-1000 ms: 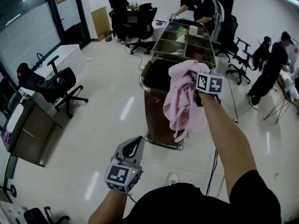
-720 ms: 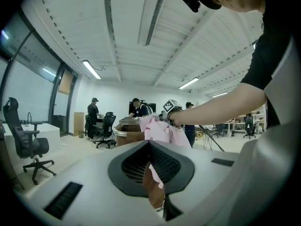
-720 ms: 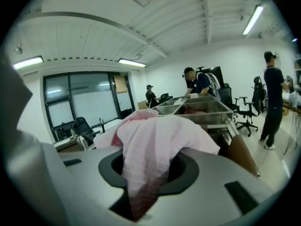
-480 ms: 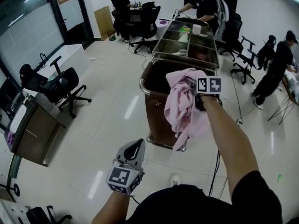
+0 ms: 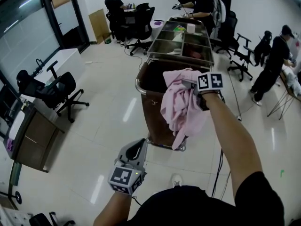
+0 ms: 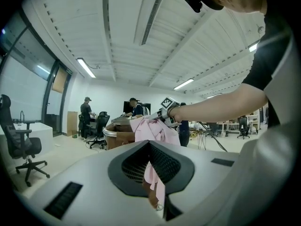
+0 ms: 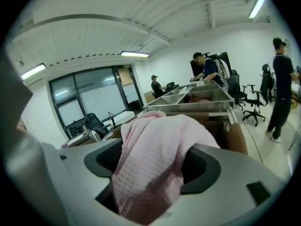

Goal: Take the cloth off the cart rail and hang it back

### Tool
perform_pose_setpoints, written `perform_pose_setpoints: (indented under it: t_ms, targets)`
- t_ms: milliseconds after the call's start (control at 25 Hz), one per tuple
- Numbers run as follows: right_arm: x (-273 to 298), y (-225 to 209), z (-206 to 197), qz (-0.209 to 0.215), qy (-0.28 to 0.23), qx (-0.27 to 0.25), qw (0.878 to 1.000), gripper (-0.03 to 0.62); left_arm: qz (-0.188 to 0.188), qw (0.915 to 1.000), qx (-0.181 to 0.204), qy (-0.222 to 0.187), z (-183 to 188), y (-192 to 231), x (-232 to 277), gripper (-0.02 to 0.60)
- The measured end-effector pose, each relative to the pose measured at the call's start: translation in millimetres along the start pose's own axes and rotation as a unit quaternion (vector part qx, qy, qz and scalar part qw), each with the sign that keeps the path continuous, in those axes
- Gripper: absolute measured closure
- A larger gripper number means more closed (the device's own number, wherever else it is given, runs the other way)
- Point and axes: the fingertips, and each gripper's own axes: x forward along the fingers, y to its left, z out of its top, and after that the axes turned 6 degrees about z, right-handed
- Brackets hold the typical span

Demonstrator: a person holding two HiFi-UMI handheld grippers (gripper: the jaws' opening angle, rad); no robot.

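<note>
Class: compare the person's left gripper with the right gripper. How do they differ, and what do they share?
The right gripper reaches out at the cart; the left gripper hangs low near the person. The right's jaws have just been opening, the pink cloth between them; the left's meet, empty. Both carry a marker cube.

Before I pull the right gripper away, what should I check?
1. Right gripper jaws apart: ok, they have just been opening.
2. Pink cloth free of the jaws: not ok, it lies between them.
3. Cloth draped over the cart rail: cannot tell, its folds hide the rail there.
4. Left gripper out of the way: ok, low, jaws together, empty.
5. Person at the far end clear of the cloth: ok.
</note>
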Motion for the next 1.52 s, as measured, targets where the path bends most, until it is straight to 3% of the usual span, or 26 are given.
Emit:
perform_pose_setpoints:
  t_ms: [360, 720, 840, 1000, 1240, 1400, 1520]
  targets:
    - [-20.7, -7.8, -9.0, -0.001, 0.007, 0.001, 1.0, 0.195, -0.007, 1.0, 0.001, -0.004, -0.6, -4.4, 0.7, 0.581]
    - [-62.5, 35.9, 10.3, 0.028, -0.035, -0.043, 0.998, 0.195, -0.027, 0.9996, 0.009, -0.007, 4.6, -20.9, -2.2, 0.581]
    - [-83.1, 61.7, 14.0, 0.059, -0.068, -0.05, 0.995, 0.267, -0.036, 0.9992, 0.017, -0.006, 6.1, -28.7, -5.7, 0.581]
    - [-123.4, 92.7, 22.0, 0.068, -0.152, -0.072, 0.983, 0.58, -0.042, 0.9989, 0.017, -0.014, 9.5, -35.1, -10.6, 0.581]
    - [-197.5, 128.2, 8.7, 0.086, -0.246, -0.059, 0.964, 0.589, -0.056, 0.998, 0.016, -0.023, 16.9, -45.1, -16.7, 0.581]
    - [-253.7, 167.7, -9.2, 0.112, -0.283, -0.073, 0.95, 0.589, -0.068, 0.9972, 0.004, -0.032, 22.9, -49.2, -25.4, 0.581]
    - [-290.4, 189.1, -34.1, 0.1, -0.296, -0.086, 0.946, 0.589, -0.078, 0.9962, 0.0, -0.038, 25.9, -54.3, -34.8, 0.581]
